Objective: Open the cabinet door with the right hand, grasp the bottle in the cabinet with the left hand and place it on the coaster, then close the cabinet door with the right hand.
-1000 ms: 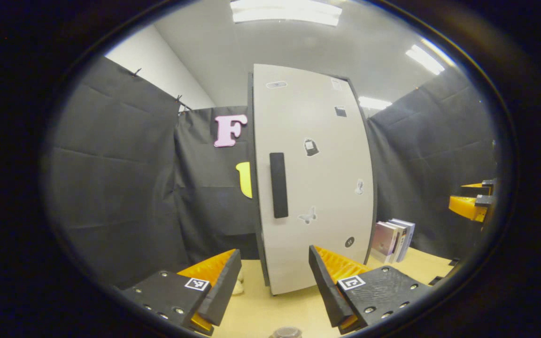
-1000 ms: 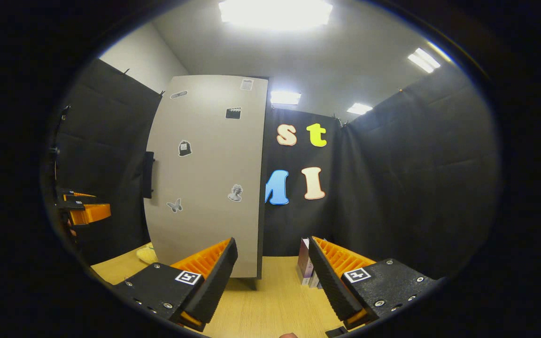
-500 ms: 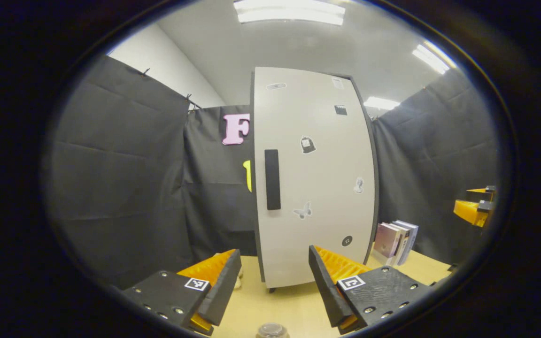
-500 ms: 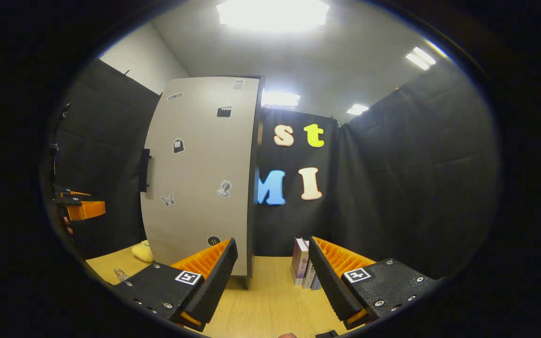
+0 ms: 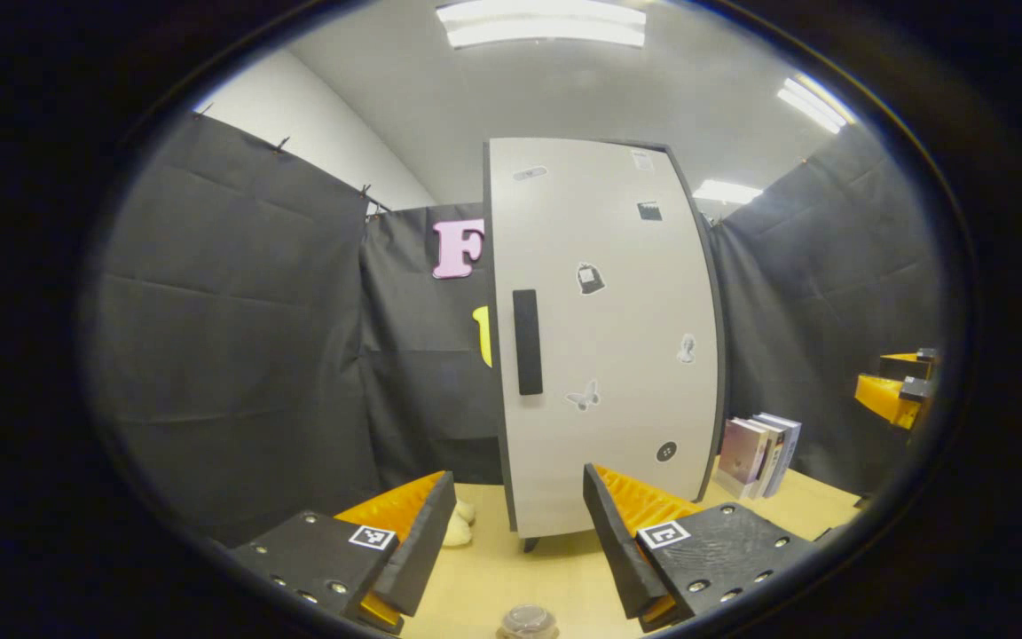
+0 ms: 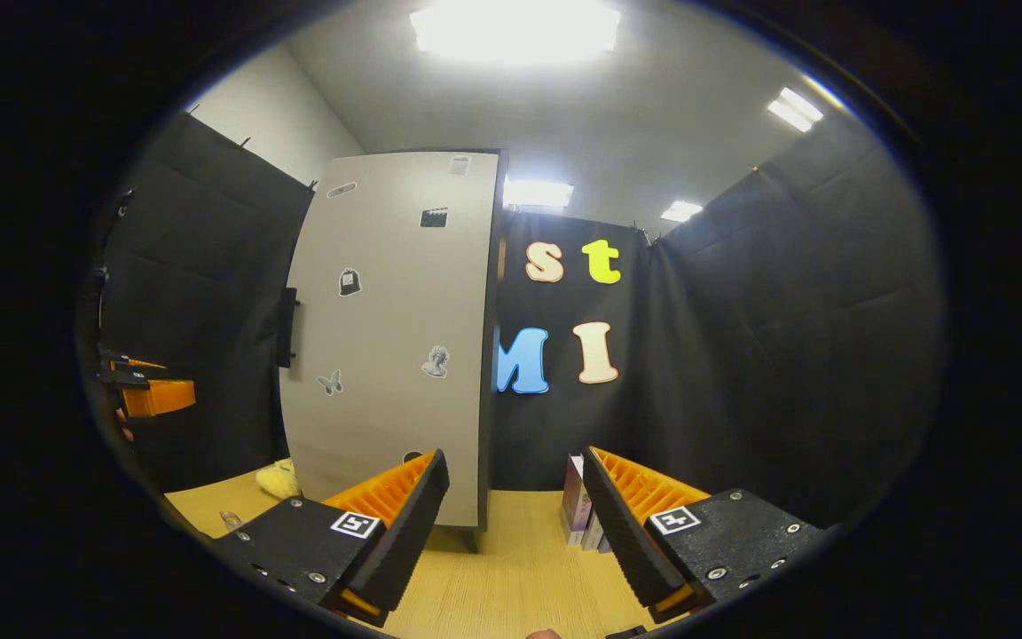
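Observation:
The tall cabinet stands on the table with its white door closed, stickers on it and a black handle at its left edge. The right gripper view has the same door and handle left of centre. My left gripper is open, in front of the door's lower part and apart from it. My right gripper is open too, level with the cabinet's right edge. A round bottle top peeks in at the bottom edge, below the left gripper. The coaster is hidden.
Several books stand upright right of the cabinet, also behind the right gripper's finger. A pale soft thing lies at the cabinet's left foot. The wooden table runs up to black cloth walls. The right gripper shows far right.
The left gripper has drawn back a little, so the cabinet sits slightly farther off and its foot shows. The right gripper has swayed slightly. The door stays closed and both grippers stay open.

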### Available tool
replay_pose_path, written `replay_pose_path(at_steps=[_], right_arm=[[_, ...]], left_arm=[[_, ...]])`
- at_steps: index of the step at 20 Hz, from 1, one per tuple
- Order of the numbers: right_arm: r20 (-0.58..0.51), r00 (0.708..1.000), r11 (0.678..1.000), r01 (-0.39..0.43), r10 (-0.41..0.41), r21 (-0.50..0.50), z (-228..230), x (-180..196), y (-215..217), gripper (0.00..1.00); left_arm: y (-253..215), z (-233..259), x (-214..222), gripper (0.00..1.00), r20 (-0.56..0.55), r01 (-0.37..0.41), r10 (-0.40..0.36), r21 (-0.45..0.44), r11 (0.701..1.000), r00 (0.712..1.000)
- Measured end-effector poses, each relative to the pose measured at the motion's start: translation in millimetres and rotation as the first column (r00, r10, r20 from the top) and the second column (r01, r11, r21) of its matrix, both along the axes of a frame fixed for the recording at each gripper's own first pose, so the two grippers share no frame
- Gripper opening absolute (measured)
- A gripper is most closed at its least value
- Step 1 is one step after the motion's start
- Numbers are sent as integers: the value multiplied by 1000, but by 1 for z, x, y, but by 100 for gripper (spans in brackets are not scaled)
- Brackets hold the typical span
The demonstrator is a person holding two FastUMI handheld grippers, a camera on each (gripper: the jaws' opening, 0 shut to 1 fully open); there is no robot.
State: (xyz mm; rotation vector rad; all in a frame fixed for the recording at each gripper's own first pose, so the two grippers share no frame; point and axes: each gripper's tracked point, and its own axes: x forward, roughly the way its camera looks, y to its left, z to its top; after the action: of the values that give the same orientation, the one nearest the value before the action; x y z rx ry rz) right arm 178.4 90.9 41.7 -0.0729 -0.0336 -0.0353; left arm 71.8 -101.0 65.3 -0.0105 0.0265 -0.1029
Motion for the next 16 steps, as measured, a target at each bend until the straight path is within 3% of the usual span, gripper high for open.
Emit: replay_pose_path(at_steps=[4, 6, 7, 10, 11, 16], right_arm=[[15, 1000, 1000, 2, -2, 8, 3, 1, 1, 94], [17, 1000, 1000, 8, -8, 15, 3, 1, 0, 94], [20, 1000, 1000, 15, -15, 20, 3, 1, -2, 94], [16, 1000, 999, 25, -26, 28, 4, 0, -2, 94], [24, 999, 999, 31, -32, 27, 7, -1, -3, 94], [51, 997, 998, 49, -50, 25, 14, -7, -6, 94]], left_arm=[[4, -1, -3, 83, -1, -14, 14, 5, 1000, 1000], [3, -1, -4, 88, 0, -11, 11, 4, 1000, 1000], [3, 0, -4, 83, 4, -11, 11, 5, 1000, 1000], [4, 2, -4, 83, 13, -9, 9, 1, 1000, 1000], [5, 3, -5, 88, 19, -11, 11, 6, 1000, 1000], [6, 10, -5, 79, 39, -10, 9, 22, 1000, 999]])
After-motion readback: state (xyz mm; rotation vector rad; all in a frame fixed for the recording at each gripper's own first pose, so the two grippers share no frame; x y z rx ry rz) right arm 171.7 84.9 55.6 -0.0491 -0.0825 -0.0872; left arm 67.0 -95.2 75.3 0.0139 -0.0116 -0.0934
